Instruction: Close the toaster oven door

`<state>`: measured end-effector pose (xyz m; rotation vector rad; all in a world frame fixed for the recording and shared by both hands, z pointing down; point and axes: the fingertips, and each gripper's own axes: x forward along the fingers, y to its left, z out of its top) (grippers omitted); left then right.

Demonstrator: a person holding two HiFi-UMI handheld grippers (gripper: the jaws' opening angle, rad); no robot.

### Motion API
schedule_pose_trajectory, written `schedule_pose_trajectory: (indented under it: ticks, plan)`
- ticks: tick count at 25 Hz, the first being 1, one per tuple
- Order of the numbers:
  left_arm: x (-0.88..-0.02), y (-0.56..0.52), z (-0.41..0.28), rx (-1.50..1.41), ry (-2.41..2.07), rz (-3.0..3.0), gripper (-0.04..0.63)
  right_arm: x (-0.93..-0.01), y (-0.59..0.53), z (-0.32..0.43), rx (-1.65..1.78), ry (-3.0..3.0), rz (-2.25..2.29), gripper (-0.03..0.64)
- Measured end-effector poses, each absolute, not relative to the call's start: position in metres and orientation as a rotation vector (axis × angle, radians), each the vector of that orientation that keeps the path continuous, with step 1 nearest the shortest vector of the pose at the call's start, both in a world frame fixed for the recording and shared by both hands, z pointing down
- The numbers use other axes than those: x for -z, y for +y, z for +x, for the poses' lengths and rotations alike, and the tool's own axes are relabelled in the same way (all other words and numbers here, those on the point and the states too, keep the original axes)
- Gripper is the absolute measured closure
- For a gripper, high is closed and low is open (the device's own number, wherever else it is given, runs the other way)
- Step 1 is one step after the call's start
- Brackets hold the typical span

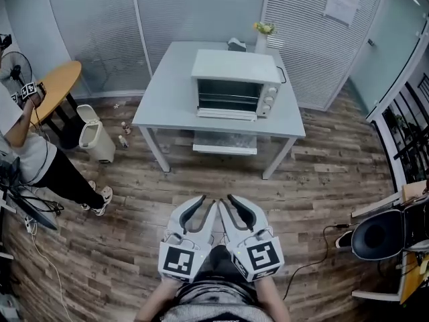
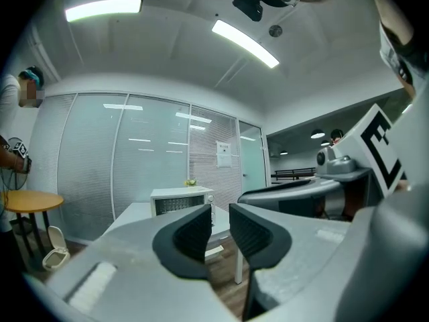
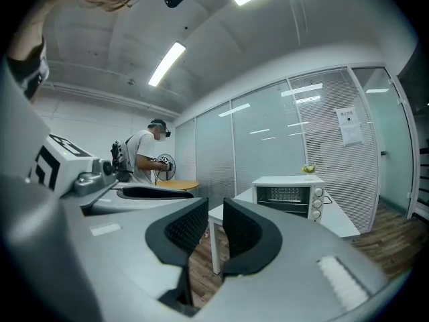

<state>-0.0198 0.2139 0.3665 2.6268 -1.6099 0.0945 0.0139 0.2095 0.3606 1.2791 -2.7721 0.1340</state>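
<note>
A white toaster oven [image 1: 236, 82] stands on the grey table [image 1: 167, 99] across the room. Its door [image 1: 226, 114] looks folded down flat in front of the dark, racked opening. Both grippers are held close to my body, far short of the table. My left gripper [image 1: 200, 206] and right gripper [image 1: 236, 205] sit side by side and point toward the oven. The left gripper [image 2: 220, 230] has its jaws a narrow gap apart with nothing between them. The right gripper [image 3: 215, 228] stands the same way, with the oven [image 3: 289, 196] small in the distance beyond it.
Wood floor lies between me and the table. A person [image 1: 33, 159] stands at the left beside a round wooden table [image 1: 57, 86] and a bin [image 1: 96, 134]. A black chair [image 1: 379, 233] is at the right. A flower vase [image 1: 263, 35] stands behind the oven.
</note>
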Motion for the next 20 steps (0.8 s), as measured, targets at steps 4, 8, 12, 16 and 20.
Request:
schedule_pose_trajectory:
  ticks: [4, 8, 12, 16, 20]
  plan:
    - [-0.367, 0.191, -0.015, -0.096, -1.633, 2.603, 0.505, -0.361, 0.186, 0.021, -0.151, -2.783, 1.261, 0.548]
    - [-0.369, 0.171, -0.01, -0.091, -1.655, 2.574, 0.505, -0.364, 0.165, 0.027, -0.158, -2.797, 1.23, 0.548]
    - [-0.37, 0.148, -0.003, -0.083, -1.682, 2.544, 0.505, -0.365, 0.143, 0.033, -0.157, -2.806, 1.198, 0.548]
    - [-0.367, 0.131, 0.008, -0.083, -1.713, 2.541, 0.504, -0.363, 0.125, 0.042, -0.136, -2.829, 1.17, 0.549]
    - [-0.367, 0.118, 0.017, -0.087, -1.725, 2.541, 0.505, -0.363, 0.11, 0.051, -0.133, -2.839, 1.169, 0.548]
